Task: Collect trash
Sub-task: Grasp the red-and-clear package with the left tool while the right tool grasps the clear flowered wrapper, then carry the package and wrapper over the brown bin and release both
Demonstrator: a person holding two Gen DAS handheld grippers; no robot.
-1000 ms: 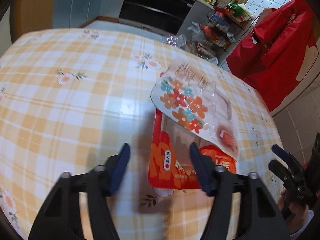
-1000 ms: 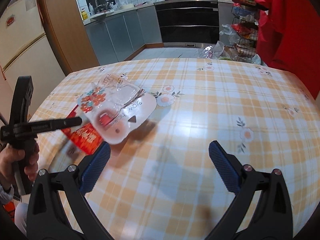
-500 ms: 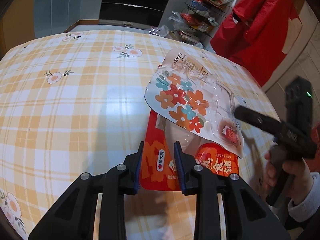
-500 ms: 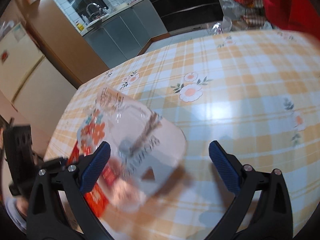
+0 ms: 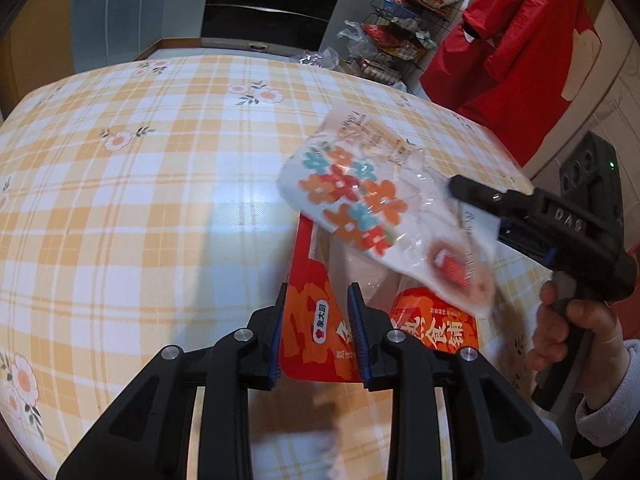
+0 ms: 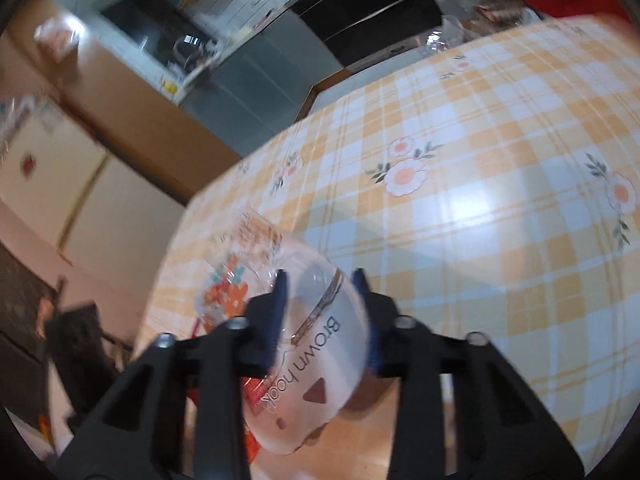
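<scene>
- In the left wrist view, the left gripper is seen nearest, its jaws drawn close together on the near edge of a red-and-orange wrapper, which is pinched between the blue pads.
- The red-and-orange wrapper is printed with white characters and a small white label; it is laid flat on the table, near the table's right side in this view, and a clear window is shown in its middle.
- A white packet is carried partly over the far half of that wrapper; it is printed with orange, red and teal flowers, is backed by clear crinkled plastic, and bears a small red mark near its lower corner.
- The right gripper is seen reaching in from the right, held by a hand in a pale sleeve; its tip is met by the packet's right edge.
- In the right wrist view, the right gripper is shown with jaws closing, and the white packet is caught between them; the words "Brown hook" and a brown triangle are read on its pale face.
- This view is blurred, so finer print on the packet cannot be told.
- The table is covered by a yellow-and-white checked cloth dotted with flowers.
- Farther off, a red garment is hung beside a wire rack of goods.
</scene>
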